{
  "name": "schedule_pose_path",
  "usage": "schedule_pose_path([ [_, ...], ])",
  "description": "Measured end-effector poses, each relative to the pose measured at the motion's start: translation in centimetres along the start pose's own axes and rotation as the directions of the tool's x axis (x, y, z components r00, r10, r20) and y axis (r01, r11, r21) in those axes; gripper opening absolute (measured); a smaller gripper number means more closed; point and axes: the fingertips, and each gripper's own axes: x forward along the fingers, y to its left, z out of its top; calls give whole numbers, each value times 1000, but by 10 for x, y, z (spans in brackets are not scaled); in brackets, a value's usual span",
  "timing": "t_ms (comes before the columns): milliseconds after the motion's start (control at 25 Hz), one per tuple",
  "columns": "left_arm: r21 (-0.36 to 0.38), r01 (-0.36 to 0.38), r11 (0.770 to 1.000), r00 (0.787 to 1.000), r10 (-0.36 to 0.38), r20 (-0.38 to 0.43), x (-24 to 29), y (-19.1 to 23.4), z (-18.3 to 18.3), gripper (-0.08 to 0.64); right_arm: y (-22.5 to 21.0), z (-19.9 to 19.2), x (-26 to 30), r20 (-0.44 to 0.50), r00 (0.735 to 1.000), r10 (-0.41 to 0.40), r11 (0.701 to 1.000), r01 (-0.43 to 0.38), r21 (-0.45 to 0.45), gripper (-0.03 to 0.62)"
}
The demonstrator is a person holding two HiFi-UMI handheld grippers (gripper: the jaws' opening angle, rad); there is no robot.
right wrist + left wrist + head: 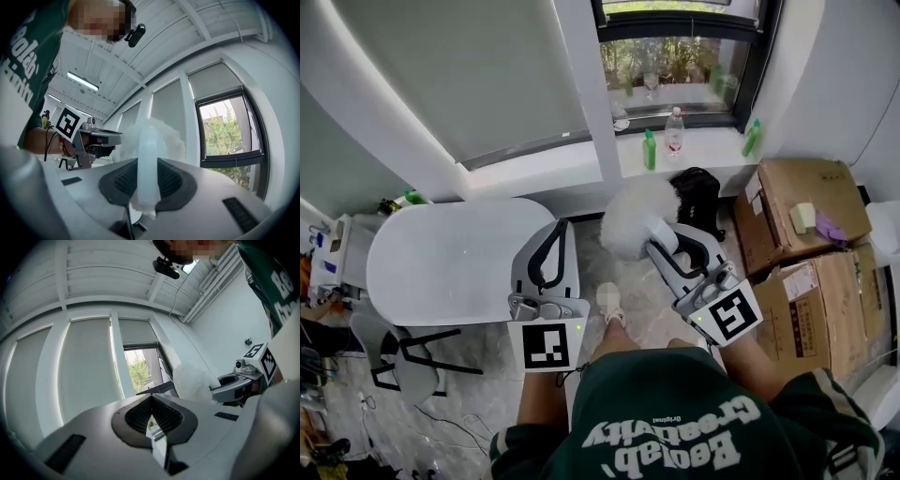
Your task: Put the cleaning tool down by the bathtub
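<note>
Clamping cleaning tool (150,140) handle between both pads: right gripper (146,187), fluffy head past fingertips. Left gripper (152,420) jaws together, empty.

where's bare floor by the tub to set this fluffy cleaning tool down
Bare floor runs between the bathtub and the cardboard boxes, around the shoe, below the held cleaning tool. Crowded: black bag under the sill, bottles on it, chair at the tub's near-left.

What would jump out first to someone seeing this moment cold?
The white fluffy duster sits mid-frame in the head view, its handle clamped in the right hand-held gripper. Next comes the big white bathtub at left, then the brown cardboard boxes at right.
</note>
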Motion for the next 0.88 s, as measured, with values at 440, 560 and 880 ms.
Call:
schedule_pose_path([
  [440,-26,90,996,996,-91,-6,103,68,-30,3,-55,-22,101,-58,997,-42,999,43,28,92],
  [560,-36,107,994,994,-108,-7,131,90,-39,3,-69,-28,132,-82,995,-56,997,60,50,92],
  [880,-30,148,989,989,-148,3,197,151,-61,3,-102,-40,215,-97,991,-90,994,94,47,92],
])
